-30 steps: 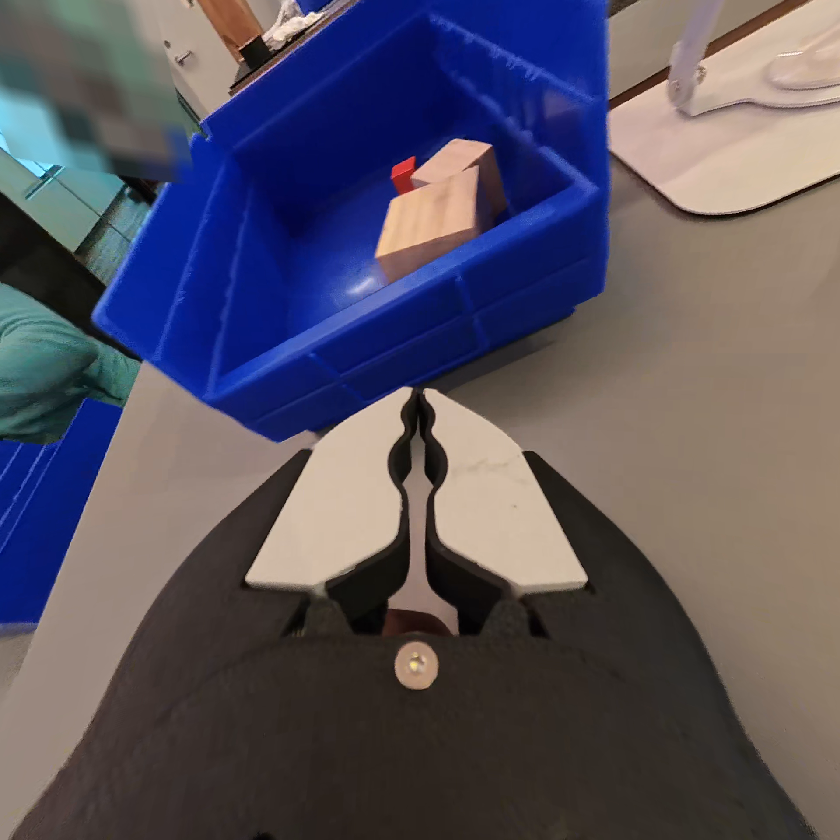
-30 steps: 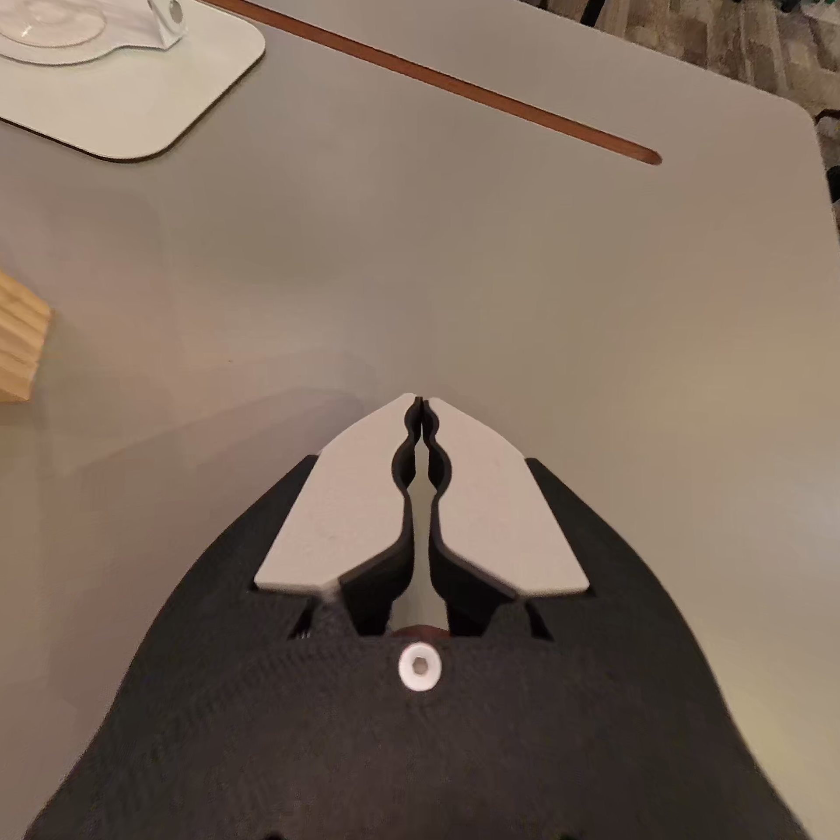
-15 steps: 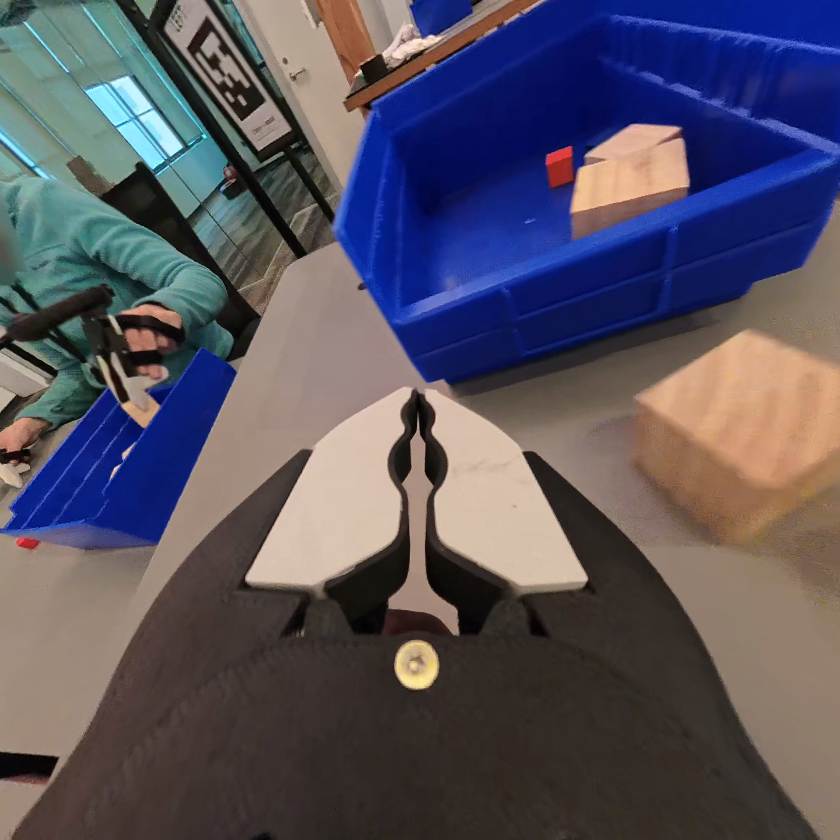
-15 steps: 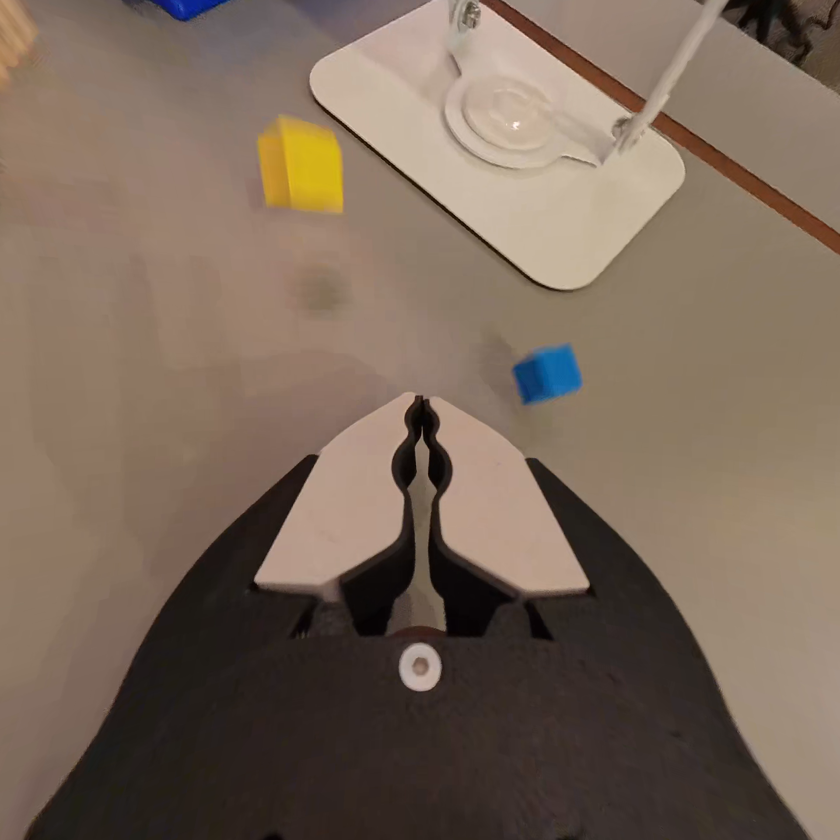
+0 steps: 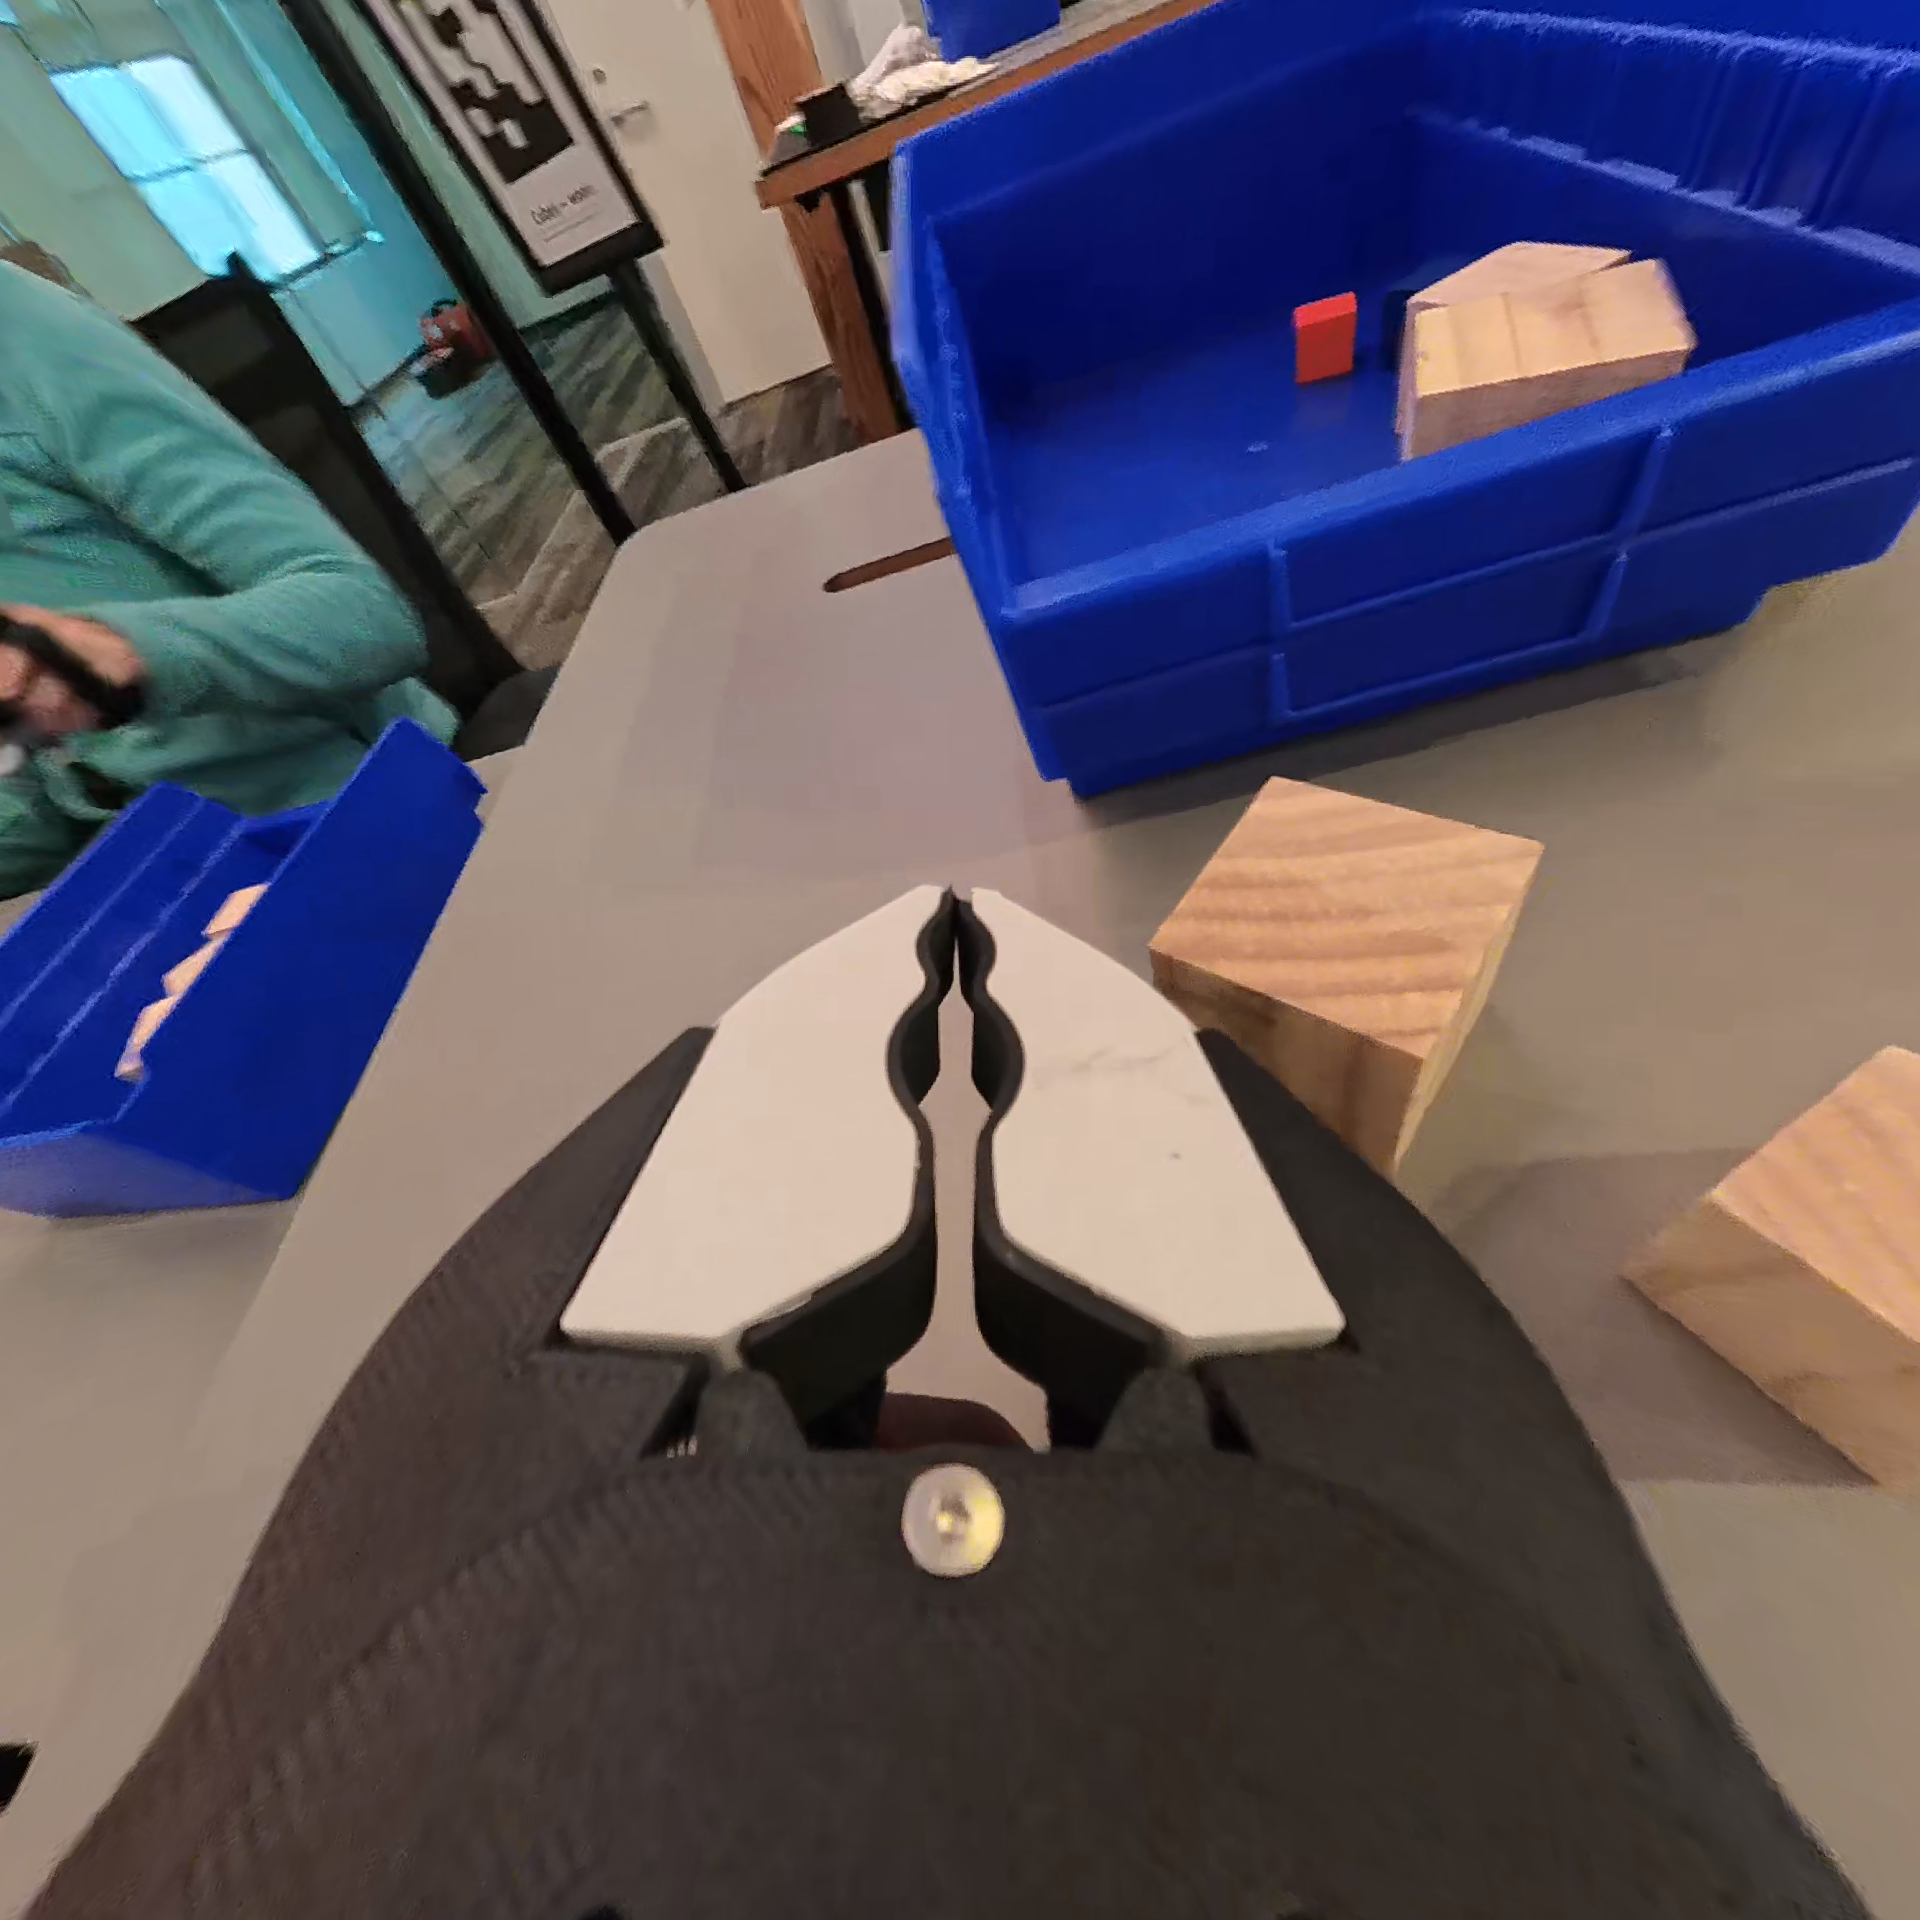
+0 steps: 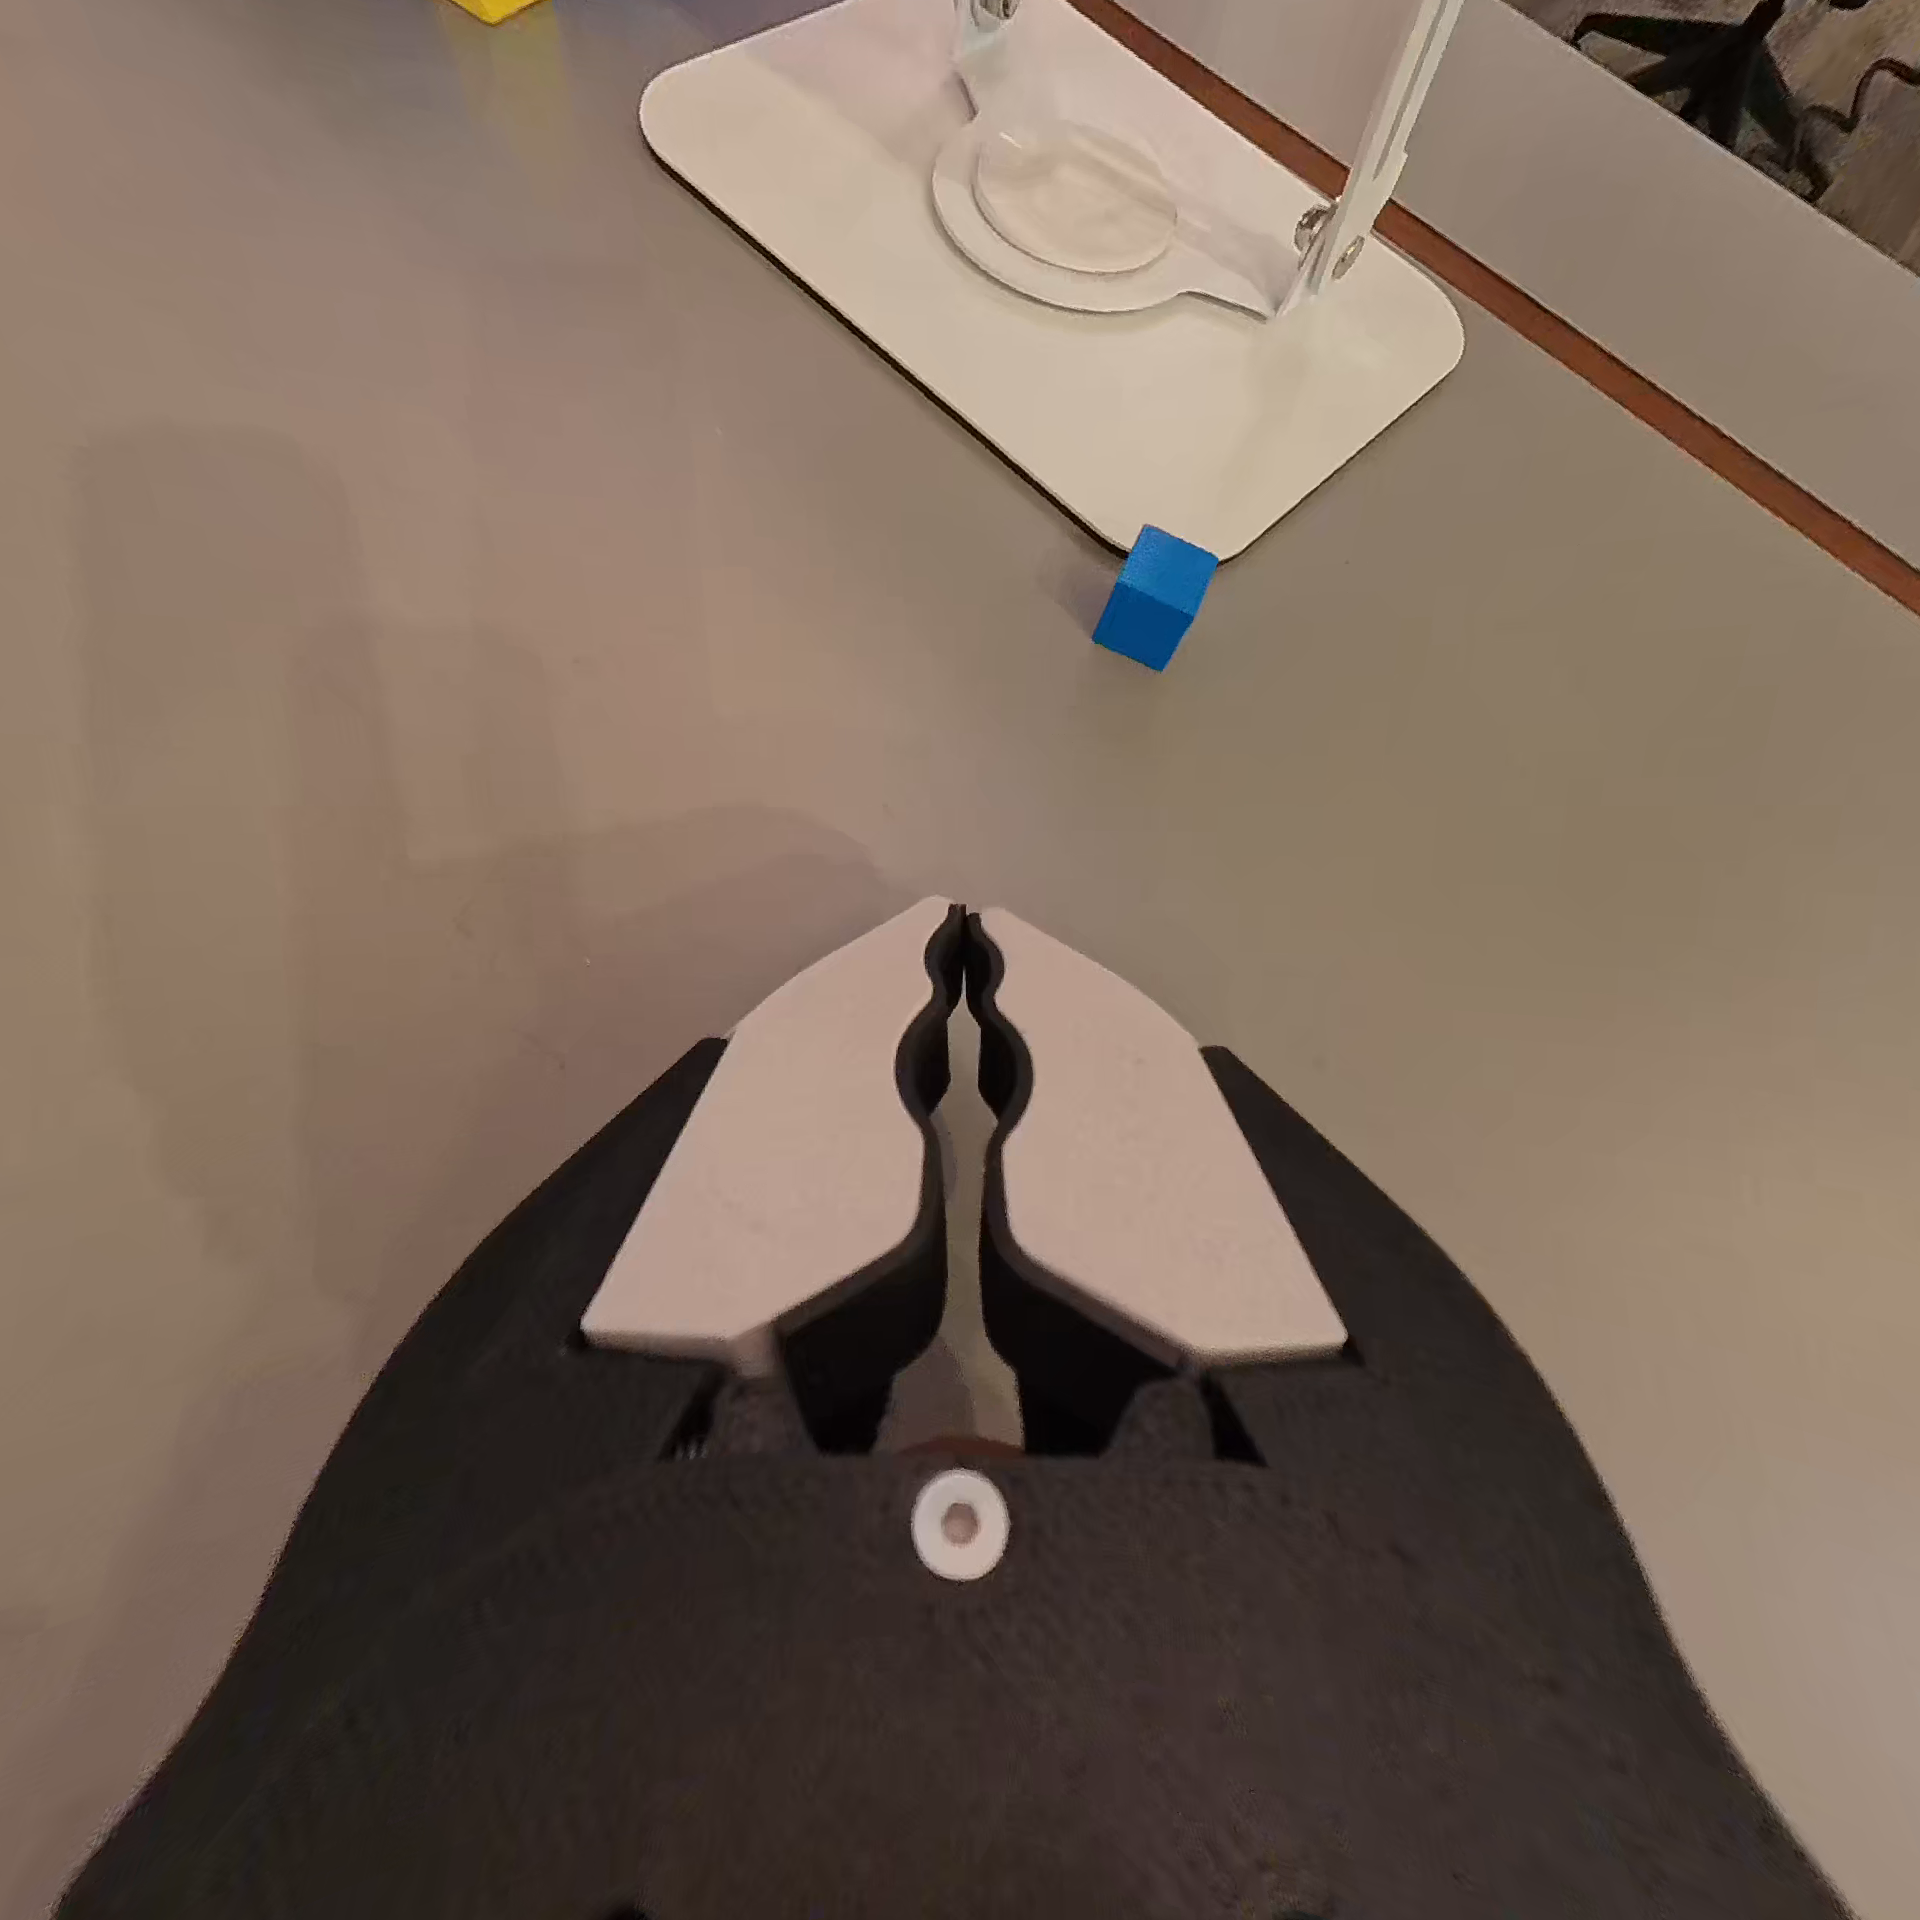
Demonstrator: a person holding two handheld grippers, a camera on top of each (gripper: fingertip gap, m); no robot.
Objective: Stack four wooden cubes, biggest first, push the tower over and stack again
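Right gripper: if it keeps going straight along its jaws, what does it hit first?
Probably only bare grey table. The right gripper, jaws shut, points left of the small blue cube; depth unclear.

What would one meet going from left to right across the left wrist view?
Person's sleeve → small blue bin → shut left gripper → wooden cube → second wooden cube.
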